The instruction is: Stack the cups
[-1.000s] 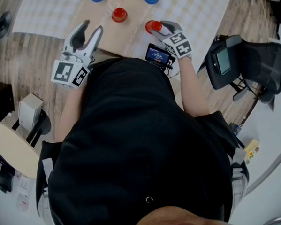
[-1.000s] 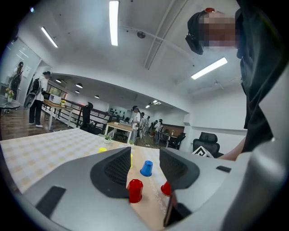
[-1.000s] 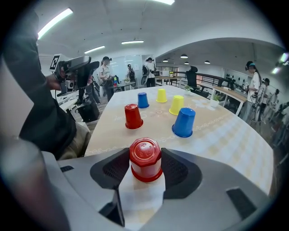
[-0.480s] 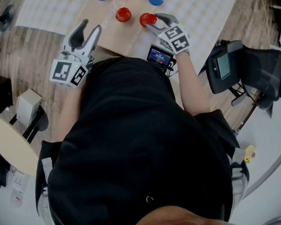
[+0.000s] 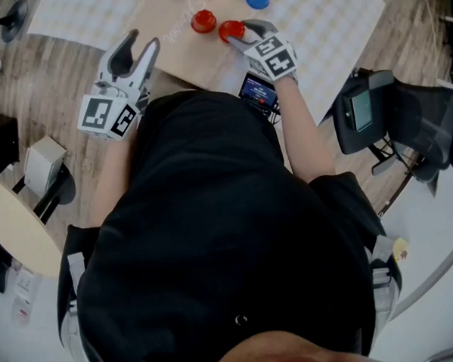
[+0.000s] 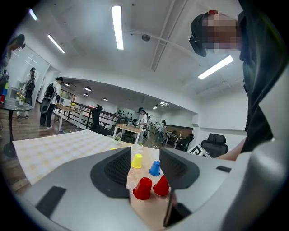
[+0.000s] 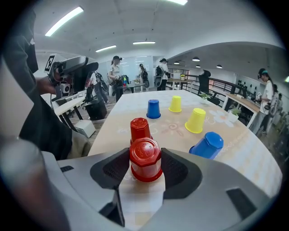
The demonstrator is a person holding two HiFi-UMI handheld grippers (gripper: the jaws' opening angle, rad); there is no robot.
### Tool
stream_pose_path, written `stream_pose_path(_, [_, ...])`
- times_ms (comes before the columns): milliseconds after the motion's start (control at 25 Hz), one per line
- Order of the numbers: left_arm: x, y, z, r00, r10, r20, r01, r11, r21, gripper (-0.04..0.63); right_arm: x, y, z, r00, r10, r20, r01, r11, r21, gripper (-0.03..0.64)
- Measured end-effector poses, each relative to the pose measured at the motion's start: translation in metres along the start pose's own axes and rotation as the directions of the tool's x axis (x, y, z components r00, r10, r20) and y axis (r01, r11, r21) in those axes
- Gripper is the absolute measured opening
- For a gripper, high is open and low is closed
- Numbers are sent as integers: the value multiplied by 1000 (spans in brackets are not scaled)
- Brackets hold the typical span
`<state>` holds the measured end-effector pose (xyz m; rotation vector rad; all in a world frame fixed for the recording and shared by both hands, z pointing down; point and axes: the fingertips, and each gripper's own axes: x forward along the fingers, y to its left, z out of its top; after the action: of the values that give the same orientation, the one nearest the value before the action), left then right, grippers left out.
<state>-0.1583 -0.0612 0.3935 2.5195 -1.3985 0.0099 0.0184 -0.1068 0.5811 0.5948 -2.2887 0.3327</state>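
My right gripper is shut on an upside-down red cup, with both pads against its sides. A second red cup stands upside down on the tan mat just beyond and left of it. Farther out are a blue cup, two yellow cups and a tilted blue cup. My left gripper is open and empty at the table's near edge. Past its jaws both red cups show.
A tan mat lies on a pale checkered cloth. A black office chair stands at the right. A white box and a round side table are at the left. People stand far back in the room.
My right gripper has carried the red cup left and away from me, up beside the other red cup. The left gripper has hardly moved.
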Motion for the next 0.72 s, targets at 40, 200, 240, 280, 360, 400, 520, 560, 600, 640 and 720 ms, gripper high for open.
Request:
stream_pose_path(40, [0,0,0,1000,1,0,-1,1000,1,181,2,0,-2,1000,1,-5,-1,1000,6,229])
stream_pose_path(200, [-2,1,0,1000,6,-1,-6,1000,1,181,7,-3,-8,1000,-5,-13,5,1000,20,230])
stream_pose_path(240, [-2,1,-1,1000,7,-2,-7,1000,2,181,7,-4,-9,1000,-7,-15,7,1000,23,230])
stream_pose_path(280, [-2,2,-1,1000,8,-4,-8,1000,2,181,8,-5,-9,1000,-7,-16,7,1000,25,230])
stream_pose_path(360, [-2,3,-2,1000,11,-7,-11,1000,2,181,9,-6,-10,1000,-4,-18,4,1000,24,229])
stream_pose_path(400, [-2,3,-2,1000,12,-8,-12,1000,1,181,10,-6,-11,1000,-3,-18,3,1000,24,230])
stream_pose_path(520, [-4,5,-3,1000,15,-9,-15,1000,1,181,13,-5,-11,1000,-3,-17,3,1000,24,230])
stream_pose_path(560, [-4,5,-3,1000,15,-9,-15,1000,0,181,14,-5,-11,1000,-3,-17,4,1000,23,230])
stream_pose_path(600, [-4,5,-3,1000,15,-10,-15,1000,0,181,14,-5,-12,1000,-4,-17,5,1000,23,230])
stream_pose_path(640, [-4,5,-3,1000,15,-11,-15,1000,0,181,15,-5,-12,1000,-6,-18,6,1000,22,230])
stream_pose_path(720, [-4,5,-4,1000,13,-11,-13,1000,0,181,15,-5,-14,1000,-8,-25,9,1000,18,232])
